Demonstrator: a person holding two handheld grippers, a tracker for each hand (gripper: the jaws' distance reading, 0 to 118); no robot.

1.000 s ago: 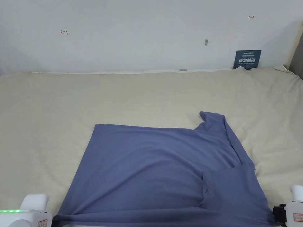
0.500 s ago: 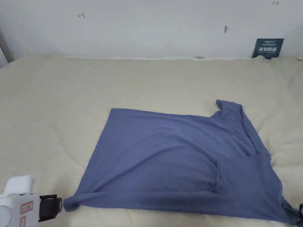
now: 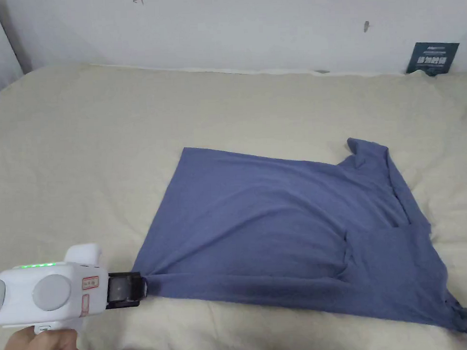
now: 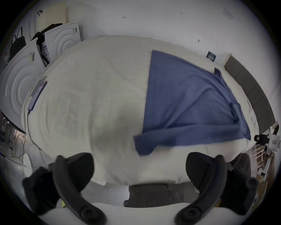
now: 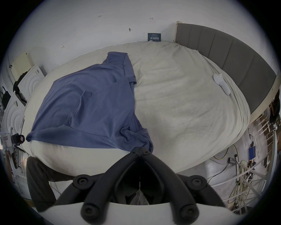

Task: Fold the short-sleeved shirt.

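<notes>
A blue short-sleeved shirt (image 3: 287, 228) lies spread on the cream bed (image 3: 84, 164), collar to the right, with one sleeve folded over its front. My left gripper (image 3: 141, 287) sits at the shirt's near-left corner. In the left gripper view its jaws (image 4: 139, 161) stand wide open, and the corner of the shirt (image 4: 143, 146) lies just ahead of them. My right gripper (image 5: 140, 150) is shut, with the bunched near-right corner of the shirt (image 5: 146, 137) drawn into its tips. The right gripper (image 4: 258, 138) also shows past that corner in the left gripper view.
A dark sign (image 3: 436, 56) leans on the wall behind the bed. A grey headboard (image 5: 228, 53) runs along the right side, with a white remote (image 5: 220, 83) near it. A flat device (image 4: 38, 92) lies at the bed's left edge. White cabinets (image 4: 18, 83) stand beyond.
The left gripper let go of the near-left corner, which dropped onto the bed, then came back up to it with jaws open. The camera swung left.
</notes>
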